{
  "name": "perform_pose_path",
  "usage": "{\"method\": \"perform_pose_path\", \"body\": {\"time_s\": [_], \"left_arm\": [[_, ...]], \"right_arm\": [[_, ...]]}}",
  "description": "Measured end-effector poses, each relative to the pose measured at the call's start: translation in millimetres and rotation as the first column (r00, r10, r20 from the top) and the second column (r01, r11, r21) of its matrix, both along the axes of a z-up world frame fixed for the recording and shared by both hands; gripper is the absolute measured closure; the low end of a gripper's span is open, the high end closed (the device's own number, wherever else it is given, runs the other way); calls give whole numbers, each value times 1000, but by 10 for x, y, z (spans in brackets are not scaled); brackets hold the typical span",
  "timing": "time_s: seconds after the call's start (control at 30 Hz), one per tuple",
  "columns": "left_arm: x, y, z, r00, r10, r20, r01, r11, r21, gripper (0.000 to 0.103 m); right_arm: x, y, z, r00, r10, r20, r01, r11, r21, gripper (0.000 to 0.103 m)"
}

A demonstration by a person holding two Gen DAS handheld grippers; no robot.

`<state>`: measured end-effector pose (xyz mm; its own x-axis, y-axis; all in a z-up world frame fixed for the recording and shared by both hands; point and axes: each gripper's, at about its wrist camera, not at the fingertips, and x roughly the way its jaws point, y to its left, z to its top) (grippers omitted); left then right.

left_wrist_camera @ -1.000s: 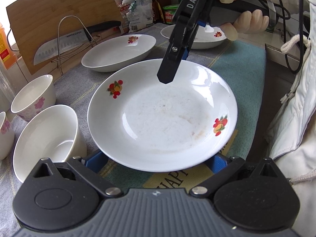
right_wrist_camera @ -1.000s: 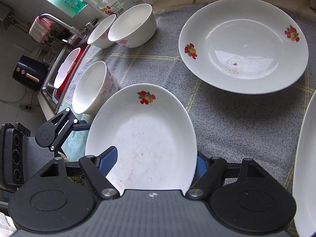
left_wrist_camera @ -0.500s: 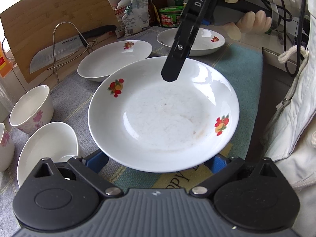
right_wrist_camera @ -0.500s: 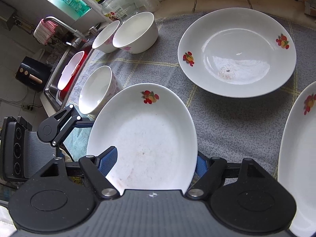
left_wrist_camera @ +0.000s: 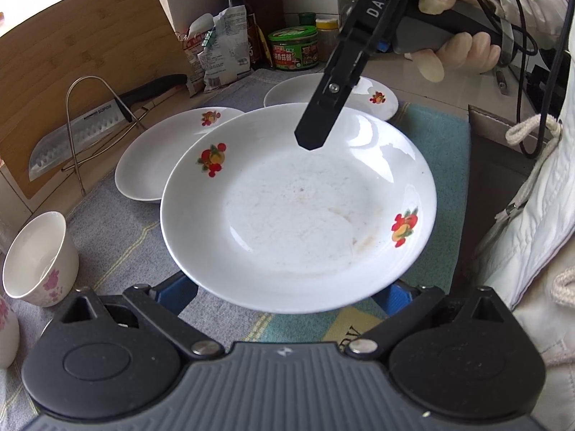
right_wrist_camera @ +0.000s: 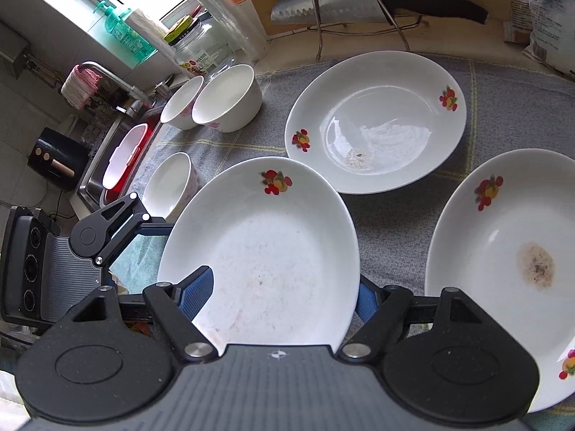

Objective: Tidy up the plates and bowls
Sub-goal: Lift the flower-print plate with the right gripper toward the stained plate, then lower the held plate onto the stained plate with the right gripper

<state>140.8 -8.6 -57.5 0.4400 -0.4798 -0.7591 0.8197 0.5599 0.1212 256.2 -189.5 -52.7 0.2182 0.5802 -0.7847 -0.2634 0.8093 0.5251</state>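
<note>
**White china, carried by two: keep it level until it is over the stack**

My right fingers (right_wrist_camera: 197, 294) pinch the rim of the fruit-print plate (right_wrist_camera: 266, 251). One blue pad lies inside the dish and the other sits behind the rim, about half spread and firmly on it. In the left wrist view, that same upper finger reaches down over the plate's far edge. My left fingers (left_wrist_camera: 174, 296) both run under the near rim. Whether they squeeze the china or only prop it from below, I cannot tell.

The plate looks clear of the grey cloth (right_wrist_camera: 395, 215) on the worktop. It overlaps the edge of the far plate (right_wrist_camera: 377, 122), and the stained plate (right_wrist_camera: 503, 269) lies to the right of it in my right wrist view.

I take the step in hand to be carrying this plate onto one of its fellows.

- **Move as one.** If the two hands drift apart, the rim levers against the right pads and glazed china slips easily.
- **Stay level and high.** The plate should clear the other plate's lip until it is centred above it.
- **Lower straight down.** The foot should settle inside the dish below, not clip its rim.
- **Release in order.** I would slide the left fingers out first, since they would otherwise be trapped between the plates, then open the right.

The small bowls (right_wrist_camera: 226, 98) are well off to the side.
</note>
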Motion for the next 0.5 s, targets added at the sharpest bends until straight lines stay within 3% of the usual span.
{"method": "perform_pose_path", "body": {"time_s": [0.5], "left_arm": [[421,-594,-42,996,-94,0,94,995,-35,2]], "right_arm": [[-166,-805,118,994,-104,37,105,994,-39,19]]}}
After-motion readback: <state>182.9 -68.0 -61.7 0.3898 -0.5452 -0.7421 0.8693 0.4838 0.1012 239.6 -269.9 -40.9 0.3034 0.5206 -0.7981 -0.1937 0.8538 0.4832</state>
